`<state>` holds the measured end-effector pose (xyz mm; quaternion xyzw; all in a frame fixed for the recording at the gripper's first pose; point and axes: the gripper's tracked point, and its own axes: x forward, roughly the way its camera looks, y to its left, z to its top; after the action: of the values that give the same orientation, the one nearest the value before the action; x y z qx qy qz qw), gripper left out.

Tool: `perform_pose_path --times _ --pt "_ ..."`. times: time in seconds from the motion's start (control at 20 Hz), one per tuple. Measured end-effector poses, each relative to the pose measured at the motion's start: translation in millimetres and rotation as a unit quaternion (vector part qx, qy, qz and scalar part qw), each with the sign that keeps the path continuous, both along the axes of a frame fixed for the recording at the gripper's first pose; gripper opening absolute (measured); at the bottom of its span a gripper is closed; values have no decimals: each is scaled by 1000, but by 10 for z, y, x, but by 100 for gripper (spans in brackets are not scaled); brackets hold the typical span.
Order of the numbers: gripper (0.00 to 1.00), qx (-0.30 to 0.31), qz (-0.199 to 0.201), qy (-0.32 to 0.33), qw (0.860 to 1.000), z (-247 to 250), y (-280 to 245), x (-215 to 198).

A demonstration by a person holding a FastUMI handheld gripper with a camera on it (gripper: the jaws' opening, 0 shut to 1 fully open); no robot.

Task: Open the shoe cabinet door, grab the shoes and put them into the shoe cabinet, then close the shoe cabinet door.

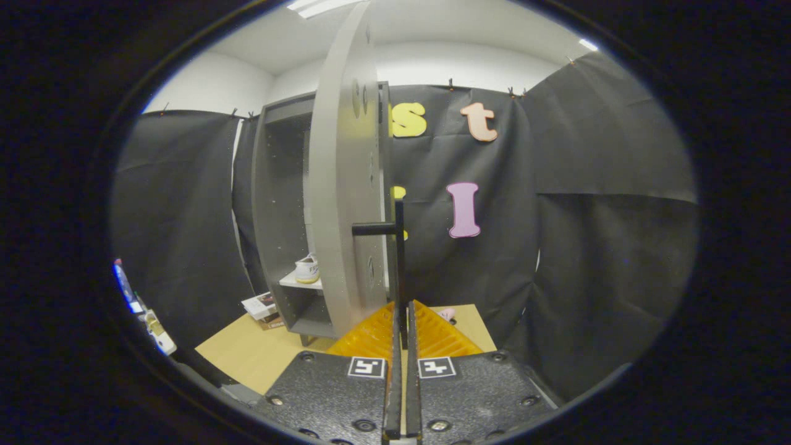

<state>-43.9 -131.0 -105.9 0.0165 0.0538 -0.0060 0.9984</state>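
Observation:
The grey shoe cabinet (272, 204) stands on the wooden table ahead and to the left of my fingers. Its door (343, 185) is swung out towards me, so I see it almost edge-on. A thin black handle (399, 247) sticks out of the door and runs down as a vertical bar. My gripper (402, 309) is shut on the lower end of that bar, which sits between the two fingers. Inside the cabinet, a white shoe (307, 269) with a tan sole rests on a white shelf (300, 283), partly hidden by the door.
The light wooden table (247, 355) carries the cabinet, with a small stack of booklets (262, 306) left of its base. A small pink object (446, 314) lies on the table just right of my fingers. Black cloth walls close in behind and on both sides.

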Motion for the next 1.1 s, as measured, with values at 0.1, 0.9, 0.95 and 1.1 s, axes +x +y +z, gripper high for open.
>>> perform_pose_path --times 0.1,0.9,0.95,1.1 --pt "35 -17 -11 8 1000 -130 -73 -252" --pt "100 3 47 116 992 -2213 1589 -805" --pt "100 10 58 125 990 -2352 1753 -718" --pt "100 19 77 147 986 -2728 2194 -478"
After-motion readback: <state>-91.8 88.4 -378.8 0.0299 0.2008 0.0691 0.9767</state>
